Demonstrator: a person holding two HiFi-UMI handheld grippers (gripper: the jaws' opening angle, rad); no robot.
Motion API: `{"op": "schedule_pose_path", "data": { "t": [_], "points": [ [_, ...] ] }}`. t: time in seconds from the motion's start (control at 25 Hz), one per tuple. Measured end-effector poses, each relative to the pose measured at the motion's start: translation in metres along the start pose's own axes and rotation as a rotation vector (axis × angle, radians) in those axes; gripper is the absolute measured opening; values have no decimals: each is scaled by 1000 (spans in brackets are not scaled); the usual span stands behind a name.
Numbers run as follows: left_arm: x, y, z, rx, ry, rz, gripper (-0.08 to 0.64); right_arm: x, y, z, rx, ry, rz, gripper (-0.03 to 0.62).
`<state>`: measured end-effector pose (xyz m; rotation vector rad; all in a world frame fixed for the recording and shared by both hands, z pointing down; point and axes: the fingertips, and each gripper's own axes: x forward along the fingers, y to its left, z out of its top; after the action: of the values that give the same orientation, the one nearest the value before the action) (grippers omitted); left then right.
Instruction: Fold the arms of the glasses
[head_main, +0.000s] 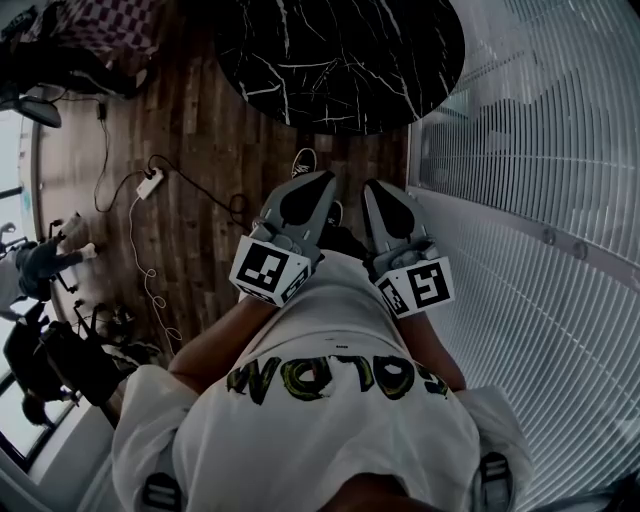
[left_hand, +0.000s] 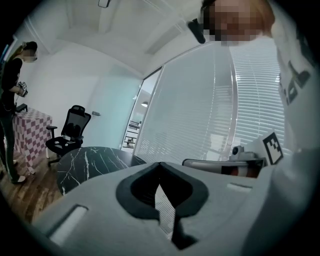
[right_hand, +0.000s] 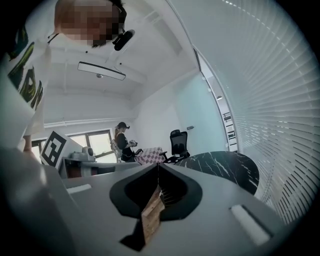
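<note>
The person stands on the wood floor (head_main: 205, 130) just short of the round black marble table (head_main: 340, 60), with both grippers drawn up against the white shirt (head_main: 330, 420) and pointing toward the table. The left gripper (head_main: 322, 182) is clenched, its jaw tips meeting with nothing between them, and only the blinds (head_main: 560, 150) show through the slot behind the tips. The right gripper (head_main: 376, 187), just beside it, is clenched and empty in the same way, with a strip of floor showing through its slot. I cannot tell where the glasses are, as no view shows them. A black office chair (left_hand: 70, 131) stands beyond the table. Further off, another person (left_hand: 11, 95) stands by a table with a checked cloth (left_hand: 31, 131). A white power strip (head_main: 150, 183) lies on the floor to the left.
</note>
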<state>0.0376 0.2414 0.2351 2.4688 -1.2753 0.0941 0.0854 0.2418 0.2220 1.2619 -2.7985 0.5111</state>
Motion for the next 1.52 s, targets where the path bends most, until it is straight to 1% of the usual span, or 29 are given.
{"op": "schedule_pose_path", "data": {
  "t": [0.2,0.4,0.64,0.84,1.04,1.2,1.36,1.52],
  "points": [
    [19,22,4,-22,6,-4,0,25,-9,4,-13,19,2,6],
    [42,64,19,-21,-1,11,0,69,-32,14,-15,40,-21,5],
    [65,127,63,-21,-53,22,0,134,-40,46,-61,33,-31,5],
    [80,163,87,-15,-69,2,0,178,-42,63,-86,21,-46,2],
    [92,180,101,5,-60,-35,0,197,-51,74,-94,3,-95,2],
    [104,184,96,11,-34,-56,0,197,-64,76,-94,-17,-150,2],
    [119,183,81,-3,10,-59,0,193,-82,67,-76,14,-160,2],
    [132,183,79,-10,35,-52,0,190,-101,63,-64,44,-158,2]
  ]
}}
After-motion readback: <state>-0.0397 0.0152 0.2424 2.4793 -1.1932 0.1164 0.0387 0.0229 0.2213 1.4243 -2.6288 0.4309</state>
